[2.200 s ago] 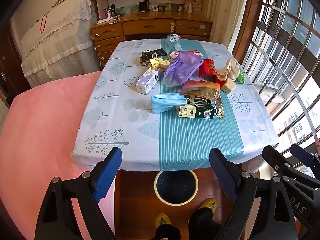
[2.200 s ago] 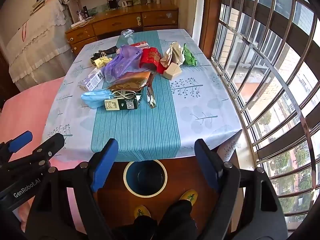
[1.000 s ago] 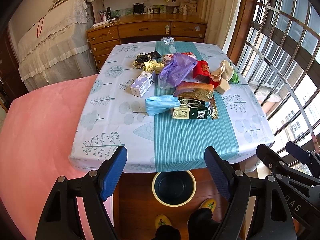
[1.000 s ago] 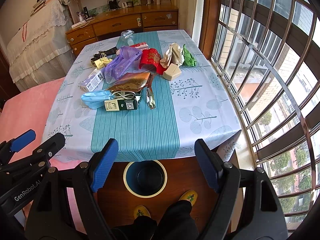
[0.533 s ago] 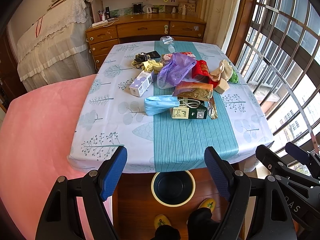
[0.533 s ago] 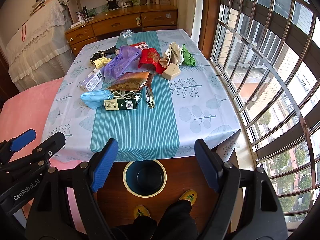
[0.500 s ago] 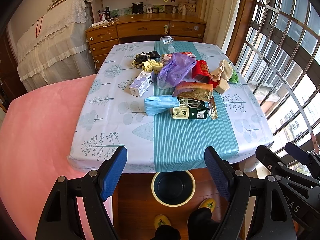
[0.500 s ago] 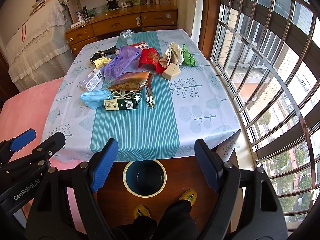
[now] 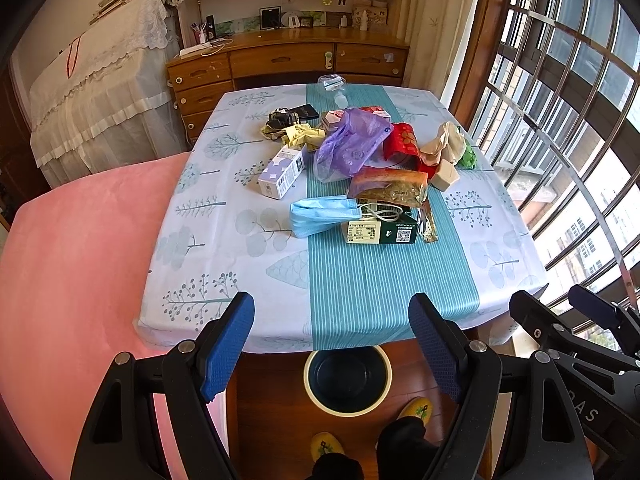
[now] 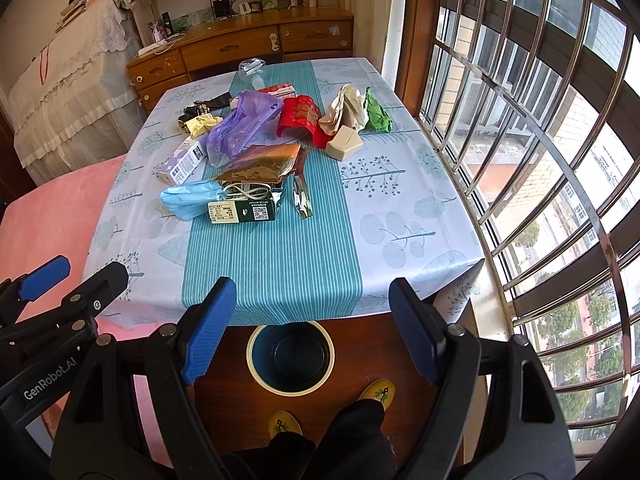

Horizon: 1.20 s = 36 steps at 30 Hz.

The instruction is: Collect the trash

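Note:
Trash lies heaped on the far half of the table (image 9: 352, 292): a blue face mask (image 9: 320, 216), a green and white box (image 9: 382, 232), a brown snack packet (image 9: 394, 188), a purple plastic bag (image 9: 352, 144), a red packet (image 9: 404, 142), a small white box (image 9: 282, 172) and crumpled paper (image 9: 444, 144). A round bin (image 9: 347, 378) with a cream rim stands on the floor under the near table edge. My left gripper (image 9: 332, 344) is open and empty, above the near edge. My right gripper (image 10: 312, 320) is open and empty too, beside it.
A pink bed cover (image 9: 72, 280) lies left of the table. A barred window (image 10: 540, 160) runs along the right. A wooden dresser (image 9: 288, 64) stands behind the table. A person's feet in yellow slippers (image 10: 376, 390) are on the wood floor by the bin.
Both views have barely shifted over the last second. Earlier, the left view pulled back slightly from the table. Nothing on the table moved and both grippers stayed open.

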Tool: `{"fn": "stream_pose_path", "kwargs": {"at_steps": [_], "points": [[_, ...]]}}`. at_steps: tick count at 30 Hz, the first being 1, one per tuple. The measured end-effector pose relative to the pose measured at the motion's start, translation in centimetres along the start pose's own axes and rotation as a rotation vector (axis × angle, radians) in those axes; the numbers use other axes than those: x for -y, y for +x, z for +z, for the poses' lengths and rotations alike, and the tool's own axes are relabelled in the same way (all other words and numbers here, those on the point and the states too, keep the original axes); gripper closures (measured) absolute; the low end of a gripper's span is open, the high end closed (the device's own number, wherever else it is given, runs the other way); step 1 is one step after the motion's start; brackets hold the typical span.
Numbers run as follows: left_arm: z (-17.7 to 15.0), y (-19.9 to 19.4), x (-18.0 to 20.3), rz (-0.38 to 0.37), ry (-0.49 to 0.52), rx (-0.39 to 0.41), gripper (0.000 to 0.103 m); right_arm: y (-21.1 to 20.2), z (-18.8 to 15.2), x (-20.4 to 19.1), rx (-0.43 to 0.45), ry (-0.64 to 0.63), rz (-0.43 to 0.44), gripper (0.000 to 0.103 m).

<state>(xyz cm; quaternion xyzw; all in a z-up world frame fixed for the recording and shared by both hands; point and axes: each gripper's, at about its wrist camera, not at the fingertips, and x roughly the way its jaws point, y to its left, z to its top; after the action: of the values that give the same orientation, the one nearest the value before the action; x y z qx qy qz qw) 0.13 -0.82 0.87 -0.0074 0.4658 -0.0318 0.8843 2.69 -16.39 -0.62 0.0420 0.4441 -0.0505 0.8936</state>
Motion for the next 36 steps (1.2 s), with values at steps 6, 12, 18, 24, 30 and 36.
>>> {"fn": "stream_pose_path", "kwargs": {"at_steps": [6, 12, 18, 24, 30, 36], "points": [[1.2, 0.7, -1.2, -0.009, 0.014, 0.015, 0.022, 0.5, 1.1, -1.1, 0.003, 0.010, -0.011, 0.026], [2.4, 1.3, -2.2, -0.032, 0.028, 0.038, 0.022, 0.7, 2.0, -2.0, 0.015, 0.022, -0.021, 0.026], [4.0, 1.0, -3.5, -0.042, 0.005, 0.105, 0.022, 0.3, 3.6, -2.7, 0.046, 0.023, -0.038, 0.026], [6.4, 2.0, -4.3, -0.022, 0.015, 0.075, 0.022, 0.7, 5.6, -2.8, 0.049, 0.018, -0.034, 0.026], [8.4, 4.2, -4.3, 0.008, 0.031, 0.059, 0.022, 3.3, 8.2, -1.9, -0.005, 0.029, 0.022, 0.027], [10.0, 9.2, -5.0, -0.040, 0.079, -0.042, 0.022, 8.6, 10.0, -1.6, -0.107, 0.004, 0.098, 0.029]]}}
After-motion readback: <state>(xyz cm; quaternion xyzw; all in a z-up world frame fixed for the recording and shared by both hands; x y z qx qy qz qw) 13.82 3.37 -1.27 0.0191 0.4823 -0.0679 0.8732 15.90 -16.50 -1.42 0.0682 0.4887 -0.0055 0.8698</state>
